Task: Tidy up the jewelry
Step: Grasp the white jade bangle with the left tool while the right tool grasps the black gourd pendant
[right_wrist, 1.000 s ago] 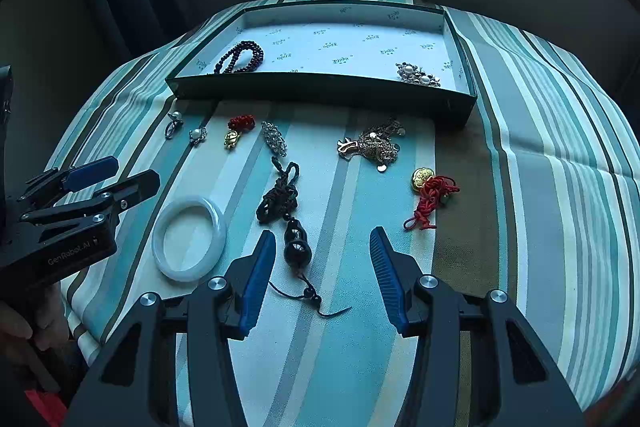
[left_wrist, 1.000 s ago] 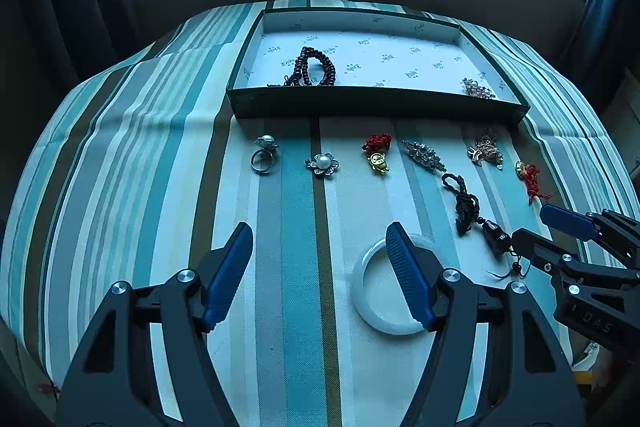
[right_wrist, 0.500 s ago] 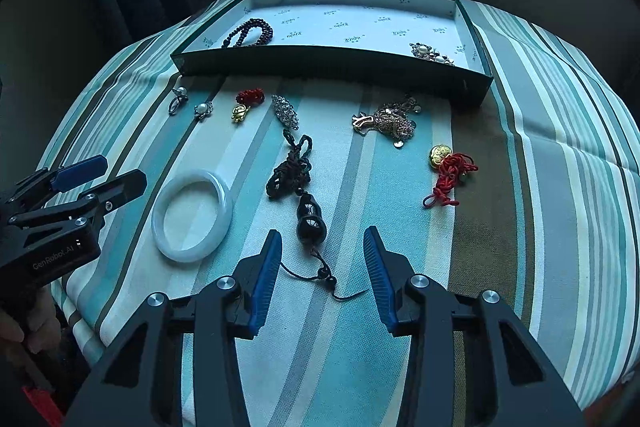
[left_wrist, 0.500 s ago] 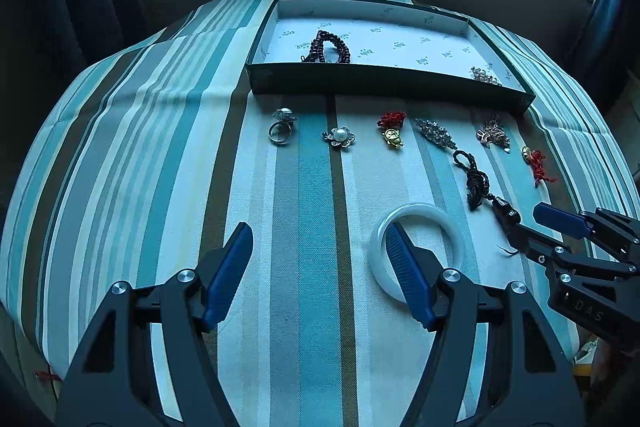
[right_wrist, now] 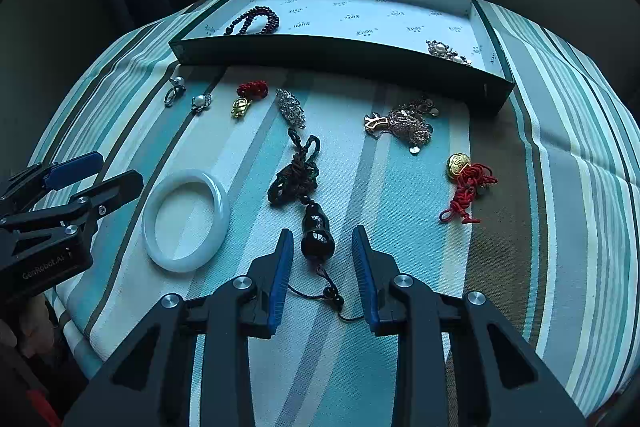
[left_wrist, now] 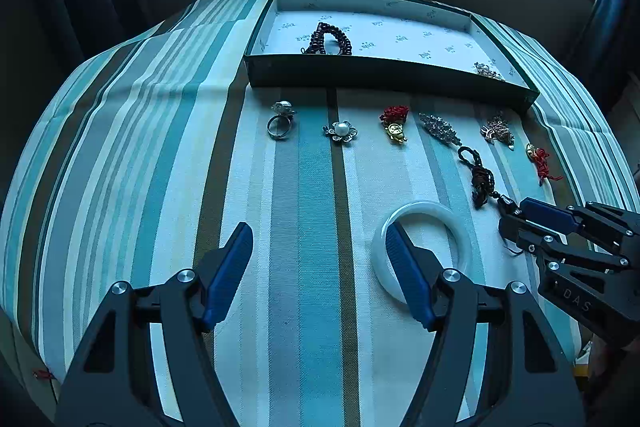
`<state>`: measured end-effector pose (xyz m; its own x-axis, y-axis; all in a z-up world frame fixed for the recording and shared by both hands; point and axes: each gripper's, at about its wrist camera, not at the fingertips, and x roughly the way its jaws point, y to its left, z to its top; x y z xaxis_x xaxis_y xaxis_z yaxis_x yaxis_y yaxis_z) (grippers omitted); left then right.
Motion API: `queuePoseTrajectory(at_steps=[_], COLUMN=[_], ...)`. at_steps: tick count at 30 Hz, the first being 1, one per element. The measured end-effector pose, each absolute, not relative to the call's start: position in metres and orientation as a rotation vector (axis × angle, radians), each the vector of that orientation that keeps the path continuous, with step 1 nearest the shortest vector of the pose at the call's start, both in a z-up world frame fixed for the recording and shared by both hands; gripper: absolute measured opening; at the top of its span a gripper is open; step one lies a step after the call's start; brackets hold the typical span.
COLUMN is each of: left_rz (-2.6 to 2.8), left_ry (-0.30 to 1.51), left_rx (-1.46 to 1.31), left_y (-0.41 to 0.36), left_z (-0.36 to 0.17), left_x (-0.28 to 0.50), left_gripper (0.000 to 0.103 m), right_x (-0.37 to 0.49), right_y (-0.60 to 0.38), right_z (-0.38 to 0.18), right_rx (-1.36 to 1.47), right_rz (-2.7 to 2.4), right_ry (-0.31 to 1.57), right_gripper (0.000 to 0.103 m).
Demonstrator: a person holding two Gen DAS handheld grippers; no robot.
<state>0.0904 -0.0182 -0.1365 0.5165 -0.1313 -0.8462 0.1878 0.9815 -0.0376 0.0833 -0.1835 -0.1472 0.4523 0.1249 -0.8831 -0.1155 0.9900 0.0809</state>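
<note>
A black gourd pendant [right_wrist: 318,239] on a knotted dark cord [right_wrist: 296,179] lies on the striped cloth. My right gripper [right_wrist: 321,231] straddles the gourd and its jaws are closing; a thin gap shows on each side between pad and bead. The left wrist view shows the same gripper [left_wrist: 514,217] low at the cord's end. To its left lies a white bangle [right_wrist: 186,221]. My left gripper [left_wrist: 317,227] hangs open over the cloth, holding nothing, its right finger in front of the bangle [left_wrist: 424,247].
A dark shallow tray [right_wrist: 340,55] at the back holds a dark bead bracelet [right_wrist: 256,21] and a pearl brooch [right_wrist: 446,53]. Before it lie a ring [left_wrist: 280,123], pearl flower [left_wrist: 340,131], gold charm [left_wrist: 394,125], crystal brooch [left_wrist: 440,127], rose-gold brooch [right_wrist: 404,123] and red-corded coin [right_wrist: 466,179].
My right gripper's jaws have narrowed around the gourd pendant, which now sits between the fingertips. The left gripper has kept its width and barely moved.
</note>
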Motion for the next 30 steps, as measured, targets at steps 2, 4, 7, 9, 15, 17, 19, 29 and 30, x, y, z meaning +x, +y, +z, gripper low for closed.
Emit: queuePoseTrajectory(at_steps=[2, 4, 7, 9, 15, 17, 19, 29, 30], left_rz=[-0.193, -0.192, -0.192, -0.193, -0.192, -0.192, -0.197, -0.294, -0.304], left_ry=[1.011, 1.011, 1.011, 1.011, 1.011, 1.01, 1.009, 0.974, 0.972], left_rx=[0.062, 0.061, 0.061, 0.062, 0.064, 0.066, 0.066, 0.094, 0.104], left_y=[-0.019, -0.019, -0.019, -0.019, -0.021, -0.022, -0.023, -0.053, -0.057], left_z=[-0.137, -0.137, -0.137, -0.137, -0.138, -0.138, -0.137, -0.126, -0.126], left_x=[0.09, 0.09, 0.09, 0.09, 0.089, 0.089, 0.088, 0.08, 0.08], left_gripper=[0.069, 0.069, 0.069, 0.069, 0.069, 0.069, 0.069, 0.075, 0.077], right_x=[0.084, 0.084, 0.084, 0.083, 0.081, 0.08, 0.079, 0.066, 0.065], right_y=[-0.183, -0.181, -0.18, -0.179, -0.181, -0.184, -0.189, -0.221, -0.224], right_z=[-0.148, -0.148, -0.149, -0.149, -0.147, -0.145, -0.142, -0.13, -0.129], right_rx=[0.006, -0.004, -0.01, -0.013, -0.02, -0.031, -0.037, -0.022, -0.018], right_rz=[0.15, 0.151, 0.154, 0.153, 0.136, 0.12, 0.105, 0.018, 0.012], right_ry=[1.092, 1.092, 1.092, 1.09, 1.081, 1.075, 1.07, 1.045, 1.043], right_gripper=[0.025, 0.022, 0.018, 0.018, 0.018, 0.018, 0.018, 0.018, 0.018])
